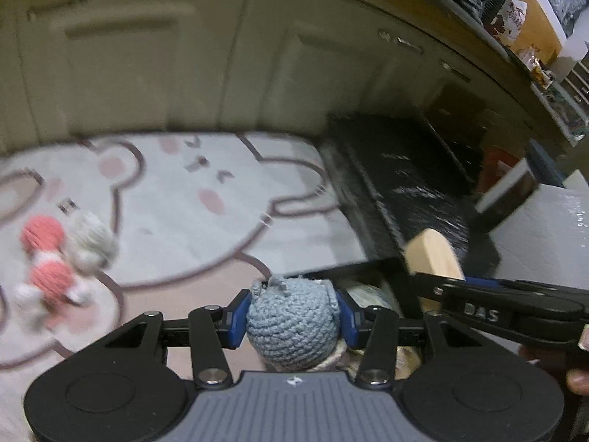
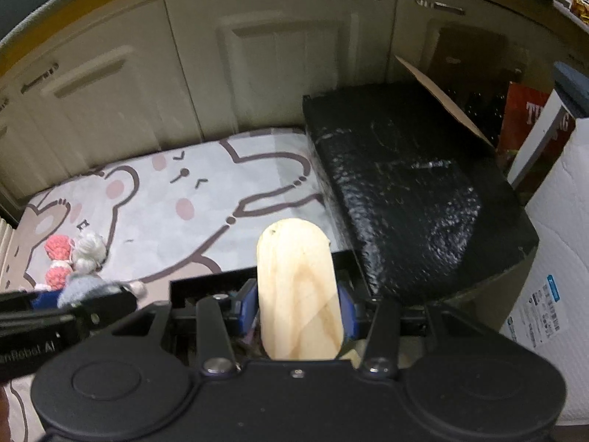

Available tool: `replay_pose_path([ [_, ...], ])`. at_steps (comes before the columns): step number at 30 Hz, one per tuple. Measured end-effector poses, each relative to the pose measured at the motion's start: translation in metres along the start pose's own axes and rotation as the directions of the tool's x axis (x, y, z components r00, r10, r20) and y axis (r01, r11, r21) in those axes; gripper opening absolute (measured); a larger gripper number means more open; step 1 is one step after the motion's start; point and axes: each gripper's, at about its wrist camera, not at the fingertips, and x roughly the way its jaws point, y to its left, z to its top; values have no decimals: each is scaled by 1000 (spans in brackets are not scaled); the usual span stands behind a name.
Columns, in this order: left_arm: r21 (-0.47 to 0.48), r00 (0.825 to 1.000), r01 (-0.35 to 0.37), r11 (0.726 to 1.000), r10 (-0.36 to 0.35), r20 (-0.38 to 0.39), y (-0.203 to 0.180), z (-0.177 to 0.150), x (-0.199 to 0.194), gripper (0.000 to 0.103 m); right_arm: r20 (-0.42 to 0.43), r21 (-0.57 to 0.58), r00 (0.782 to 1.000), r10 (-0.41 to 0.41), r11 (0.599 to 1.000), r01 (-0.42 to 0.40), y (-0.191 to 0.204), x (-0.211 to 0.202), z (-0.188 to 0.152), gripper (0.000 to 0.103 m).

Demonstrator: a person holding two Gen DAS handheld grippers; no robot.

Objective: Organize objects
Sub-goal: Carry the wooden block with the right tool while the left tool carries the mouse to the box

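My left gripper (image 1: 292,318) is shut on a blue-grey crocheted toy (image 1: 291,326), its blue pads pressing both sides. My right gripper (image 2: 296,311) is shut on a rounded pale wooden block (image 2: 298,291) that stands up between its pads. Both are held over the near edge of a black open box (image 2: 206,280), whose contents are mostly hidden. In the left wrist view the right gripper (image 1: 438,287) comes in from the right with the wooden block (image 1: 434,250). The left gripper (image 2: 79,300) with the blue toy (image 2: 84,287) shows at the right wrist view's left edge.
A pink crocheted toy (image 1: 46,258) and a white one (image 1: 92,243) lie on the bear-print mat (image 1: 191,213). A black box lid (image 2: 412,191) slopes at the right. Beige cabinet doors (image 2: 272,66) stand behind. A white package (image 2: 559,265) is at far right.
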Motion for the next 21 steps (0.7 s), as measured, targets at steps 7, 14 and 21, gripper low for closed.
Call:
replay_pose_path([
  [7, -45, 991, 94, 995, -98, -88, -17, -15, 22, 49, -34, 17, 999, -10, 1000, 10, -16, 8, -5, 46],
  [14, 11, 981, 113, 994, -109, -163, -37, -30, 42, 49, -72, 3, 997, -2, 1000, 2, -25, 18, -10, 46],
  [21, 92, 967, 88, 992, -63, -246, -42, -44, 66, 66, -121, -29, 993, 4, 1000, -7, -25, 31, -17, 46],
])
